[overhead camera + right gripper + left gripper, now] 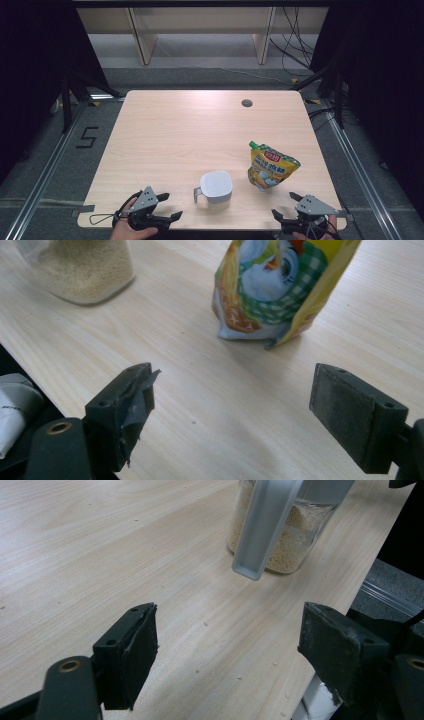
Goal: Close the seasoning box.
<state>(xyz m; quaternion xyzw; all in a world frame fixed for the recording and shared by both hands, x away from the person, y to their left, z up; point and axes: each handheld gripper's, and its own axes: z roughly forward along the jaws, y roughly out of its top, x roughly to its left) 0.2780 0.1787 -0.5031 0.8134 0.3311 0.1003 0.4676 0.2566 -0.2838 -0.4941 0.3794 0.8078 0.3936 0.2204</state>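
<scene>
**benchrat:** so both tools are sitting at the near edge of the table (165, 125) right now. The left gripper (227, 645) is holding its jaws wide apart with nothing between them, just bare wood. The right gripper (232, 405) is doing the same, pads spread and empty. The left one is pointing at the handle (265, 527) of the lidded jug (216, 189), which is standing upright just ahead of it. The right one is facing the spouted pouch (280, 290), which is standing a little further in and off to the right of the jug.

**gluegun_dave:** yeah, and the jug's looking about half full of some pale grain, so I'm guessing it's going to be a bit heavy and bottom-loaded. Clear hard walls, probably slick for rubber pads. I'd be going for that flat grey handle, pinching across its two faces, keeping it level so nothing is tipping.

**benchrat:** agreed. The pouch is the opposite deal imo: soft, crinkly film, bulging at the base, so it's likely squishing and sliding under a squeeze. I'd be grabbing it high, near the neck under the cap (253, 145), where it's stiffer.

**gluegun_dave:** and gently, or it's folding over.
</scene>
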